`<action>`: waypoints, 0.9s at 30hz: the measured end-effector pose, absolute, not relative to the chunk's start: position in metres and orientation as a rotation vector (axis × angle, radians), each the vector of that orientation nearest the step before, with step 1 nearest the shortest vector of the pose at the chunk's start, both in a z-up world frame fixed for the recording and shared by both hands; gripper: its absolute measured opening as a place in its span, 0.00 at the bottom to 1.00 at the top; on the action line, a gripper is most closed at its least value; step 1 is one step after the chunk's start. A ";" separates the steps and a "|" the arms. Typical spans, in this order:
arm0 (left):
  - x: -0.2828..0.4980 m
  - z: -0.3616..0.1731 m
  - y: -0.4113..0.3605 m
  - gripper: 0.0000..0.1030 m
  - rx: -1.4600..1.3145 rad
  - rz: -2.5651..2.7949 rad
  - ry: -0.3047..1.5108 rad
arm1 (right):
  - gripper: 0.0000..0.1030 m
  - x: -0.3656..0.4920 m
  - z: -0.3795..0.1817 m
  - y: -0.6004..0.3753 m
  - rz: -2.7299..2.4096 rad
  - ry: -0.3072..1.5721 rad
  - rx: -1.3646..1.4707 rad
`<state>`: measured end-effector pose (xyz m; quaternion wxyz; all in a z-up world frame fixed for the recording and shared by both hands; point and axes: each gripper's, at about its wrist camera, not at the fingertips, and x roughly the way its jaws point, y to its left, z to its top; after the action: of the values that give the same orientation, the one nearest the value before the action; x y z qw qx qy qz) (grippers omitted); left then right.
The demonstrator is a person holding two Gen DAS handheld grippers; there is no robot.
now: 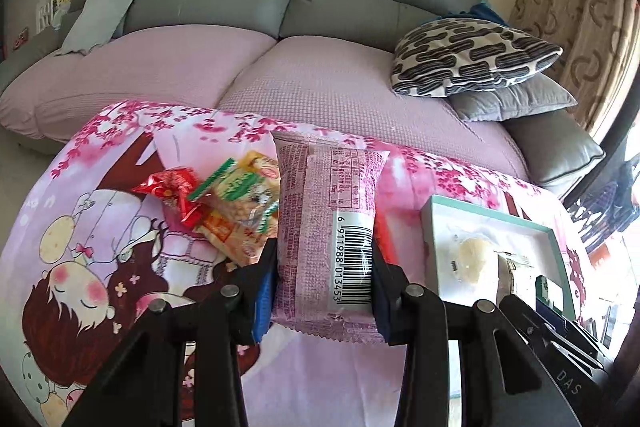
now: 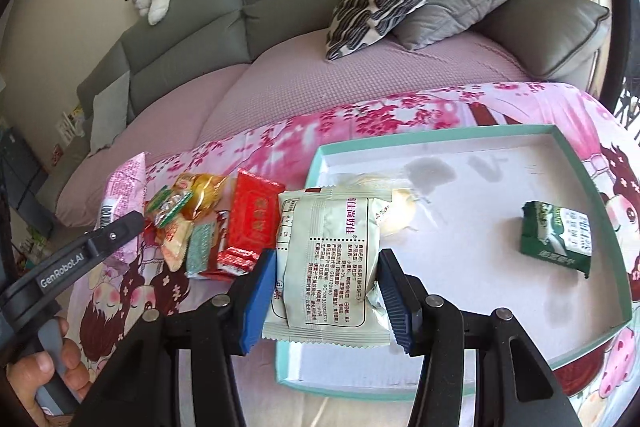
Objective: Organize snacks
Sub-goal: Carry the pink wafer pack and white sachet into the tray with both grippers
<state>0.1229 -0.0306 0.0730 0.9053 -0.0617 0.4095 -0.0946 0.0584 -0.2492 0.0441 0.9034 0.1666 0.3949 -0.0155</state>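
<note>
In the lower centre of the left wrist view, the left tongs (image 1: 325,281) are clamped on a pink foil snack packet with a barcode (image 1: 326,223), which is held upright above the pink cartoon-printed cloth covering the tabletop (image 1: 100,235). To the left of that packet, a heap of small red, yellow and green wrapped snacks (image 1: 224,203) is seen lying on the cloth. At the right of the frame, a shallow white cardboard tray with a teal rim (image 1: 436,223) is set on the same cloth.

In the right wrist view, the right tongs (image 2: 326,291) are clamped on a pale green-white snack packet printed with black text (image 2: 334,259), held over the near left corner of the tray (image 2: 520,163). A small dark green wrapped snack (image 2: 558,237) is lying inside the tray at centre right, and a pale round item in clear wrap (image 2: 396,211) is partly hidden behind the held packet. A grey sofa with a pink cover (image 2: 320,83) fills the upper frame.
</note>
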 end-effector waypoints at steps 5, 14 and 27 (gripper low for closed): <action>0.126 0.079 -0.075 0.41 -0.072 -0.298 0.846 | 0.52 0.057 0.043 -0.284 -0.119 0.804 0.371; 0.143 0.085 -0.158 0.41 -0.064 -0.466 0.878 | 0.52 0.058 0.040 -0.346 -0.247 0.772 0.438; 0.157 0.066 -0.234 0.41 -0.011 -0.530 0.959 | 0.52 0.064 0.027 -0.392 -0.348 0.755 0.487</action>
<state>0.1567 -0.2342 0.0656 0.8537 -0.0054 0.4558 -0.2519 0.0638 -0.3918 0.0267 0.8861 0.2342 0.3632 -0.1674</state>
